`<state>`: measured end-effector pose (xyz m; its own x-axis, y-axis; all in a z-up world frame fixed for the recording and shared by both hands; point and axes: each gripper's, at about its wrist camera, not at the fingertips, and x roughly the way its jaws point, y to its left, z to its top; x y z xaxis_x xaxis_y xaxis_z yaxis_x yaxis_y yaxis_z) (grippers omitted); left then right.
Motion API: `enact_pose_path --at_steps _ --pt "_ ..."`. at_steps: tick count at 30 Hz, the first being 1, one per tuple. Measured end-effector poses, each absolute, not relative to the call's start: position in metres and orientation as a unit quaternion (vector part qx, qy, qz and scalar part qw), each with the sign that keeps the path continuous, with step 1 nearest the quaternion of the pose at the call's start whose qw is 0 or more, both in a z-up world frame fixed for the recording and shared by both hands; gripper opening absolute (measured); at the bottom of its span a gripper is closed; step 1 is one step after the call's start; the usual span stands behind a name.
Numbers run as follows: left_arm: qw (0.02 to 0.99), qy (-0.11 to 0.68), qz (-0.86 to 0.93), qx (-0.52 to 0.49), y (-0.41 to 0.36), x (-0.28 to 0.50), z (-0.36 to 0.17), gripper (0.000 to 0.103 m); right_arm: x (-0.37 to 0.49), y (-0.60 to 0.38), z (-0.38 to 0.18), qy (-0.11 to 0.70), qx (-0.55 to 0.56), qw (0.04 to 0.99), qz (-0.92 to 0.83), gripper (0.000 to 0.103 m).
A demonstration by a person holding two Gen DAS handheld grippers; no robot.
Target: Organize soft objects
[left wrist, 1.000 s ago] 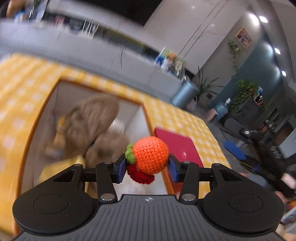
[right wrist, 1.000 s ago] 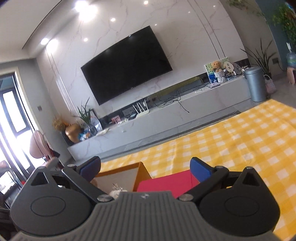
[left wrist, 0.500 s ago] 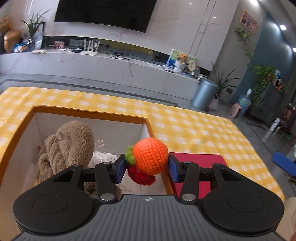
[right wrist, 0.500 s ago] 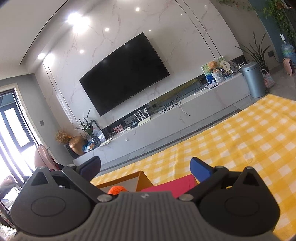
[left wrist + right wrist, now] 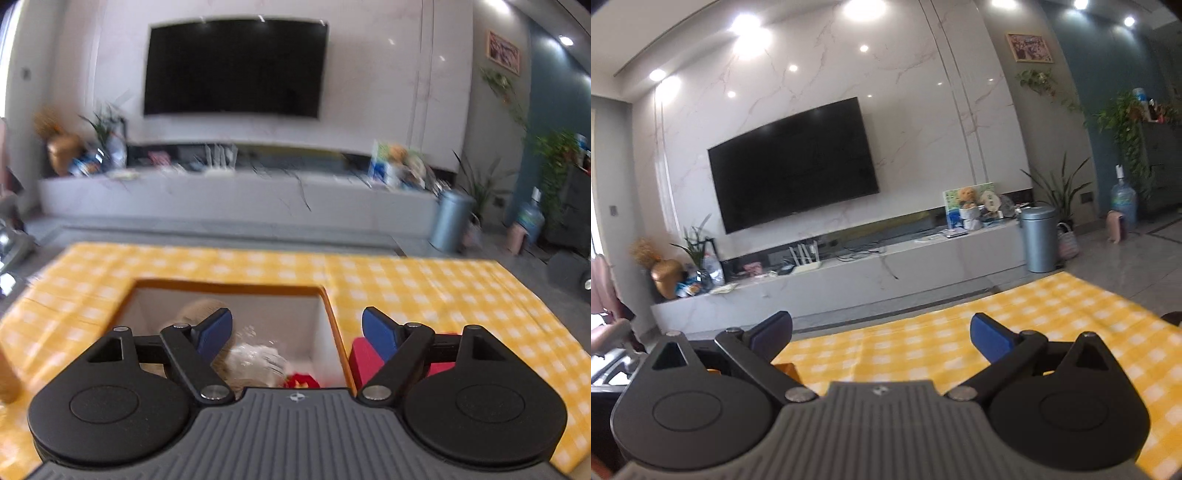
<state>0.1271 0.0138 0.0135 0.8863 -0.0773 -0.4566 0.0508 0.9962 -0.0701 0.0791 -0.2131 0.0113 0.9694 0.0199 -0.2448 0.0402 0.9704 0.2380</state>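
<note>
The left gripper had just been opening, jaws spread and empty, above the orange-rimmed box; a red crocheted toy lay inside, below it.

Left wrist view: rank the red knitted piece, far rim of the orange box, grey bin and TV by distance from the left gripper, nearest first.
From the left gripper, jaws just opened, nothing between them:
1. Red knitted piece, just below the fingers, inside the box.
2. Far rim of the orange box, ahead on the yellow checked cloth.
3. Grey bin, on the floor beyond the table, right.
4. TV, on the back wall.
</note>
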Motion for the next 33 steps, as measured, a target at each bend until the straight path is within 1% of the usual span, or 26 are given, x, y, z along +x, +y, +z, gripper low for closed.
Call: enact_pose_path --at_steps 2,4,12,18,21,28,33 --pt "0.975 0.219 -0.038 -0.017 0.01 0.115 0.018 0.095 0.082 -0.213 0.011 0.139 0.109 0.984 -0.021 0.1" --pt "0.977 0.211 -0.033 -0.011 0.007 0.106 0.024 0.099 0.085 -0.212 0.009 0.153 0.097 0.983 -0.033 0.1" --pt "0.985 0.171 -0.015 0.027 -0.009 0.092 0.033 0.099 0.087 -0.197 -0.001 0.195 0.063 0.979 -0.017 0.1" --pt "0.989 0.145 0.005 -0.014 -0.001 0.091 0.036 0.099 0.087 -0.186 -0.004 0.203 0.039 0.978 0.003 0.1" --pt "0.989 0.147 0.005 -0.019 0.003 0.094 0.037 0.099 0.087 -0.186 -0.004 0.204 0.038 0.978 0.006 0.1" --pt "0.983 0.179 -0.003 -0.04 0.013 0.101 0.032 0.099 0.086 -0.183 -0.002 0.209 0.04 0.977 0.016 0.1" --pt "0.982 0.184 -0.009 -0.026 0.01 0.1 0.029 0.099 0.087 -0.178 -0.004 0.217 0.029 0.975 0.024 0.1"
